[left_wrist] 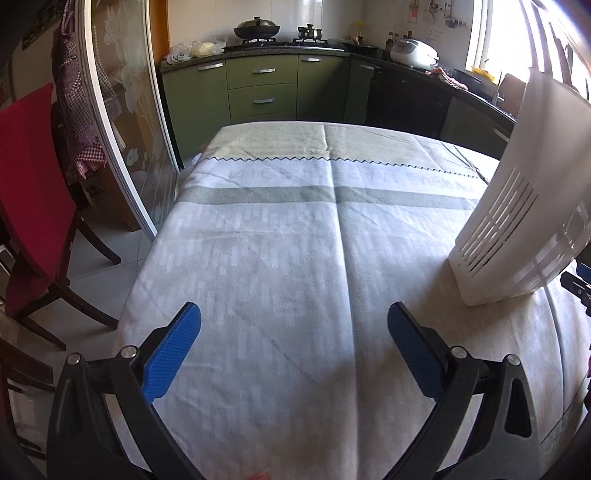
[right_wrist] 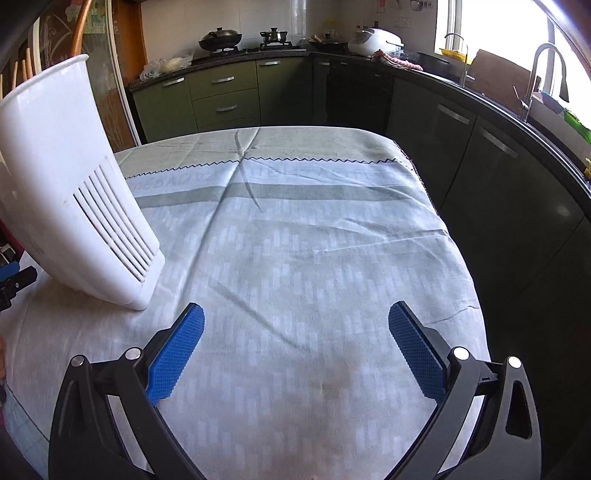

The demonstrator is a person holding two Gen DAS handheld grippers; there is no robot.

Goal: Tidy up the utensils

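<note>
Left gripper (left_wrist: 293,317): blue-padded fingers (left_wrist: 173,354) spread wide, nothing between them; they hang above the cloth.
Right gripper (right_wrist: 295,317): blue-padded fingers (right_wrist: 177,352) likewise spread wide, with no object in their grasp, above the cloth.
Under the fingers: a pale tablecloth (left_wrist: 295,240) with a grey-green band and a dark zigzag stitch line running across, further out from both pairs of tips; creases run along it.
White utensil holder (left_wrist: 517,199): stands on the cloth ahead of and to the right of the left fingers, apart from them; in the right wrist view the same holder (right_wrist: 70,192) sits ahead of and to the left of the right fingers, so it lies between the two grippers. Slotted vents near its base. Its contents cannot be seen.
Utensils: none visible in either view.
Beyond the far table edge: green kitchen cabinets (left_wrist: 258,88), a covered wok (left_wrist: 256,27) on the hob.
Left of the left fingers: a red chair (left_wrist: 29,192) beside the table.
</note>
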